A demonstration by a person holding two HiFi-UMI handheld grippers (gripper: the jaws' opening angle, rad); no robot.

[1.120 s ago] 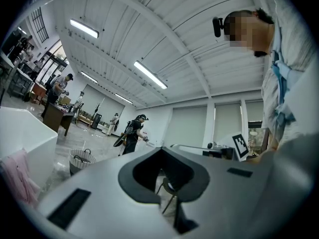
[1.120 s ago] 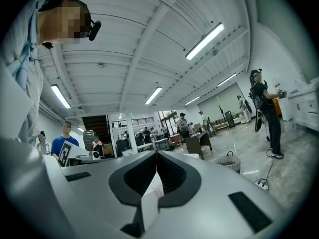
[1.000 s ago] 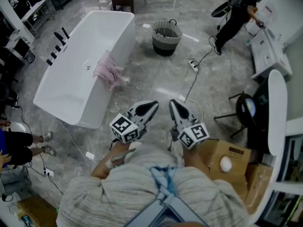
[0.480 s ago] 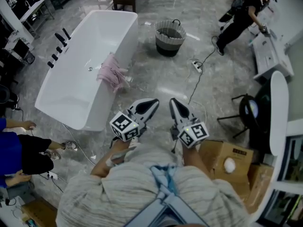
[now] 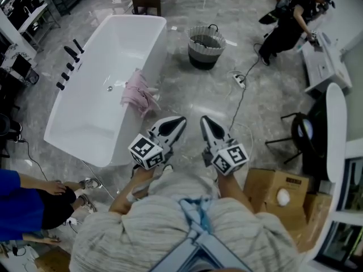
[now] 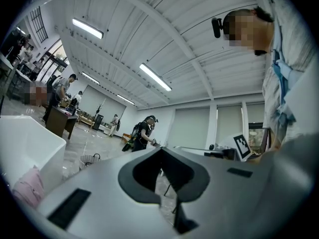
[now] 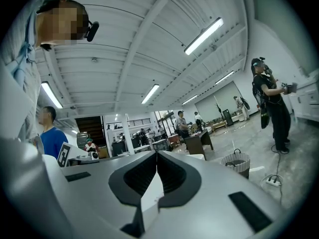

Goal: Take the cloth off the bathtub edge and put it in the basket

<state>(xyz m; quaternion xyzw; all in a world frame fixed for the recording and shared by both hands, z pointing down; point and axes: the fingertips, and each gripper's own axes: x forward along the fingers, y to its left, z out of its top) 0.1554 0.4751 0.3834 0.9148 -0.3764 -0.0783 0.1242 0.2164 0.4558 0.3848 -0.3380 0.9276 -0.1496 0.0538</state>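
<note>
The pink cloth (image 5: 138, 92) hangs over the near long edge of the white bathtub (image 5: 85, 118); in the left gripper view the cloth (image 6: 27, 190) shows low at the left. The striped basket (image 5: 206, 45) stands on the floor beyond the tub's far right corner, and it is also in view as the basket (image 7: 237, 162) to the right. My left gripper (image 5: 180, 119) and right gripper (image 5: 203, 119) are held side by side, level, pointing forward, both shut with nothing between the jaws. They hang over the floor, short of the cloth, which lies ahead to the left.
A power strip with its cable (image 5: 240, 81) lies on the marble floor right of my path. Cardboard boxes (image 5: 278, 194) and a black stool (image 5: 300, 132) stand at the right. A person in dark clothes (image 5: 289, 16) works at the far right; another in blue (image 5: 22, 205) crouches at the left.
Both grippers have moved forward together, still shut. The tub, cloth and basket now sit closer in the head view. The person in blue at the left has shifted.
</note>
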